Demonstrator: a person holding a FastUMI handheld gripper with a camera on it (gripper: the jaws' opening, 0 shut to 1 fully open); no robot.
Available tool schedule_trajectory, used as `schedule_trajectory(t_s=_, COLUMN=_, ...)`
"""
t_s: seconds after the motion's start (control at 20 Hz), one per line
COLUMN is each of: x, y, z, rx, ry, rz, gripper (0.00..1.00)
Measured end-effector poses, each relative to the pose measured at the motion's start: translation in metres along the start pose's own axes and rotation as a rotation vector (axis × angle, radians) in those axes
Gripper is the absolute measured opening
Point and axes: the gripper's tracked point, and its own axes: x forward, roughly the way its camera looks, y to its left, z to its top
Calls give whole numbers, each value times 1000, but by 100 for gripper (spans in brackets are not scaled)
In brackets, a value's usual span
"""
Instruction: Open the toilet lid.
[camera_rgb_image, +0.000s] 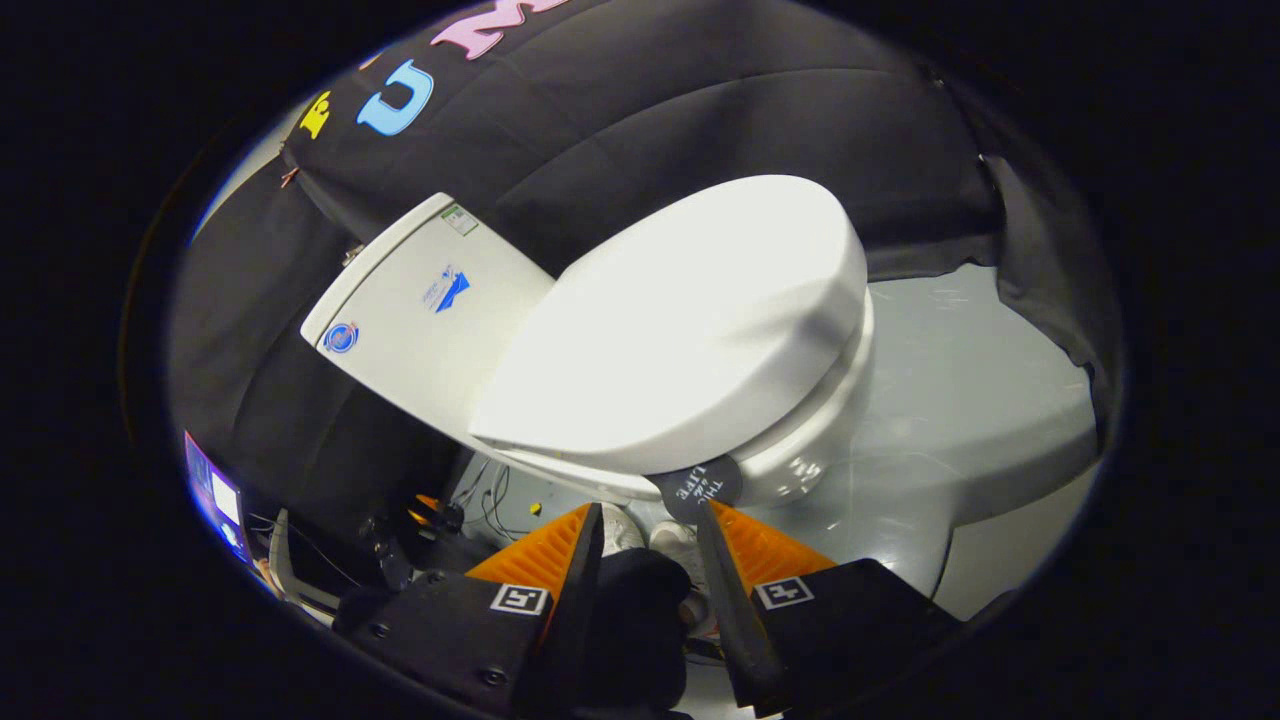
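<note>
Just ahead of your fingers the toilet lid (690, 320) lies shut on the bowl (810, 440), its hinge end against the cistern (420, 300) and its free rounded end pointing away toward the booth wall. Your gripper (650, 525) sits below the lid's long side edge, fingers spread with nothing between them but a dark shape whose nature I cannot tell.

Expect a stiff, glossy plastic shell: probably light, but slick, so a pinch on the smooth top will slide. Take it at the rim, likely near the free end far from the hinge, where one finger can hook under the overhanging lip and lever it up. A small dark round tag (700, 485) hangs at the near rim beside the right finger. Grey floor (980, 400) spreads beyond the bowl.
</note>
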Motion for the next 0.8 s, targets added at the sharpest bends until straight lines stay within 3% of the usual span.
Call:
schedule_trajectory(t_s=0.3, x=7, y=-13, z=14, rx=282, ry=-10, rz=57, gripper=59)
schedule_trajectory(t_s=0.4, x=7, y=-30, z=12, rx=289, ry=-13, rz=-14, gripper=43)
schedule_trajectory(t_s=0.5, x=-2, y=-32, z=17, rx=347, ry=-32, rz=-7, gripper=26)
schedule_trajectory(t_s=0.6, x=-1, y=-36, z=16, rx=409, ry=-12, rz=12, gripper=31)
schedule_trajectory(t_s=0.8, x=12, y=-34, z=12, rx=382, ry=36, rz=15, gripper=25)
